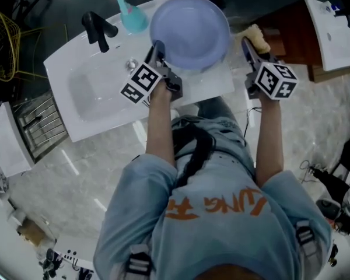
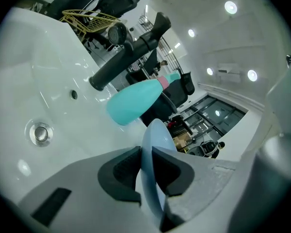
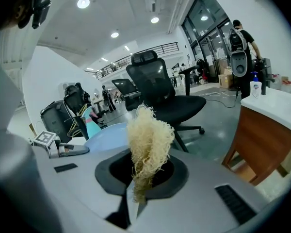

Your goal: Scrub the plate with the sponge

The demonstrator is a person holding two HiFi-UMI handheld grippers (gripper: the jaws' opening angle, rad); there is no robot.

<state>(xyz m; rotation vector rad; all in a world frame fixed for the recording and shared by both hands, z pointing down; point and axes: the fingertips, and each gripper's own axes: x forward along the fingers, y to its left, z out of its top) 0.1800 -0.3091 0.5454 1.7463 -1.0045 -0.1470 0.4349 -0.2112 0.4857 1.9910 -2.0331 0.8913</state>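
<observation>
**Shirt back and forearms nearest; plate and sponge both gripped, scrubbing not begun**

- Shirt (image 1: 216,214), pale blue with orange lettering, fills the lower head view. Your two forearms reach forward from it to the sink (image 1: 93,92).
- Left gripper (image 2: 146,166): jaws drawn in to a narrow gap, with both dark pads pressed on the rim of the plate (image 1: 189,31). You hold the plate by its near-left edge. It sits over the right-hand counter of the sink, beside the basin and not in it.
- Right gripper (image 3: 140,176): jaws closed on the base of the sponge (image 3: 148,140), a pale, stringy tuft that stands up out of the pads.
- Sponge to plate: near, off the plate's right edge. No view shows them touching.
- Faucet (image 1: 99,31), black, at the back of the basin. No water is seen running from it.
- Bottle (image 1: 131,13), teal, between the faucet and the plate.
- Drain (image 2: 40,132), in a basin that looks dry.
- Cabinet (image 1: 286,34), wooden, to your right.

**Progress, as judged:** both pick-ups are done and the plate is steadied for work. No foam or wet streaks show on the plate, so the scrubbing itself appears wholly ahead of you. What remains is to bring the sponge leftward onto the plate's face and rub across it while your left grip keeps the plate from turning.
</observation>
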